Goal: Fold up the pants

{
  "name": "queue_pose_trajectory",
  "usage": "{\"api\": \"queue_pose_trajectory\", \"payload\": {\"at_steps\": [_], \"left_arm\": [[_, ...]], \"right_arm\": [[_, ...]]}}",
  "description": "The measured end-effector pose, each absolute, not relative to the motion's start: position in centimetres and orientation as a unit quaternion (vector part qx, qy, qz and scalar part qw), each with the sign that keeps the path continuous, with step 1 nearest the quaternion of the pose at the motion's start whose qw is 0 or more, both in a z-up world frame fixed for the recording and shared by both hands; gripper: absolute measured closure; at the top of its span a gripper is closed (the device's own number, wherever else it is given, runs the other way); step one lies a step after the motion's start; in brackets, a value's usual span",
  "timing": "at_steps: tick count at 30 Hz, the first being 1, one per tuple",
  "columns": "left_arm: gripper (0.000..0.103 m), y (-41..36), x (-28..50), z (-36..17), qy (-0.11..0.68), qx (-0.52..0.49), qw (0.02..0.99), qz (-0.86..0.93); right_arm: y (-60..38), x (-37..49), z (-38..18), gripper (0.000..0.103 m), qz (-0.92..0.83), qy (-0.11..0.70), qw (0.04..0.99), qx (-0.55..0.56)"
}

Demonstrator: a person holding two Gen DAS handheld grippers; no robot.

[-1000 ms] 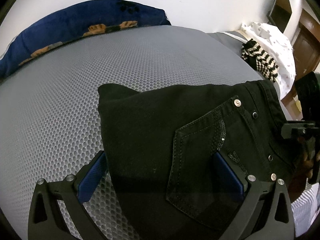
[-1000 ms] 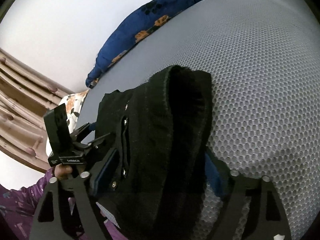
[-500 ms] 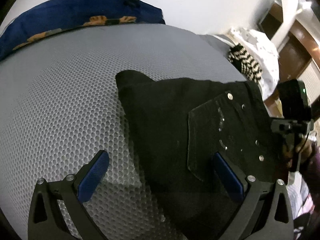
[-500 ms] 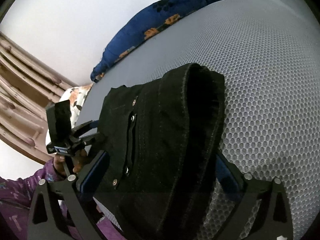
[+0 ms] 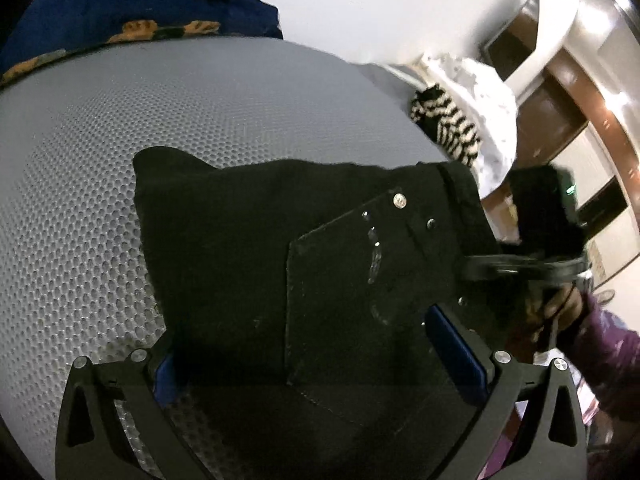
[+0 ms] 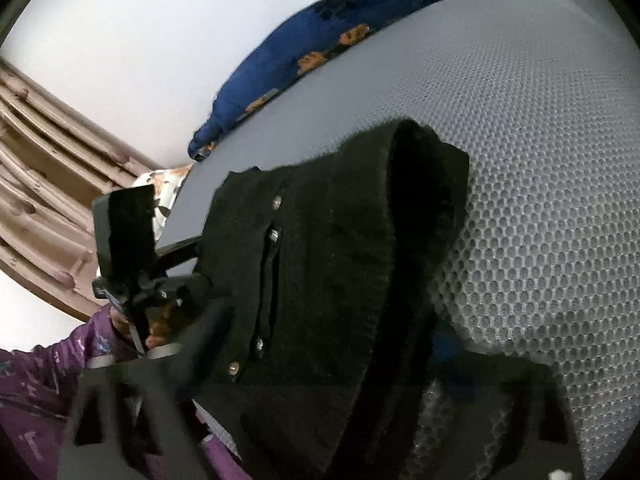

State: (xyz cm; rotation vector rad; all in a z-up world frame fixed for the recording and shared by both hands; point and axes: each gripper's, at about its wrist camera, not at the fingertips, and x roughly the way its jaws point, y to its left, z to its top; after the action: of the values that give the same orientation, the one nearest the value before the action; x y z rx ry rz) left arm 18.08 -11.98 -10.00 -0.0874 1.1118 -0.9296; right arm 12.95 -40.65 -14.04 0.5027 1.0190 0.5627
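Grey mesh mattress (image 5: 100, 184) fills both views, white wall behind, blue pillow (image 5: 120, 12) at the far edge, striped cloth (image 5: 448, 128) off to one side.

Change since half a second ago: left gripper (image 5: 320, 344) had one blue pad on bare mesh beside the pants (image 5: 248, 240) — now both pads straddle the near edge of the folded stack, jaws wide, nothing pinched that I can see. Right gripper (image 6: 328, 360) jaws were spread at their widest around the waistband end; they're closing now, motion-blurred, with cloth between them. Can't tell yet if the pads are pressing.

Read: both ends are being taken up again, likely for one more fold or to shift the stack — a guess.

Pants: black denim, folded into a compact thick rectangle lying on the mattress near the person's edge. Back pocket (image 5: 352, 300) faces up with rivets and a sequin line. From the right view the fly and buttons show, and the far fold bulges up, rounded, not flat.
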Motion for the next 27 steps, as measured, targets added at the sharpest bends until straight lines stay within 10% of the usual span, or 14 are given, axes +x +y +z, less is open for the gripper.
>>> {"api": "queue_pose_trajectory", "payload": {"at_steps": [5,27], "left_arm": [[0.056,-10.0,18.2,-10.1,0.497,-0.058,0.777,-0.381],[0.084,-6.6,16.3,-8.3,0.471,-0.1,0.776,-0.408]], "right_arm": [[-42.1,12.6,-15.1,0.064,0.26,0.471,0.795,0.28],[-45.4,10.1,-15.1,0.075,0.266,0.421,0.78,0.379]]}}
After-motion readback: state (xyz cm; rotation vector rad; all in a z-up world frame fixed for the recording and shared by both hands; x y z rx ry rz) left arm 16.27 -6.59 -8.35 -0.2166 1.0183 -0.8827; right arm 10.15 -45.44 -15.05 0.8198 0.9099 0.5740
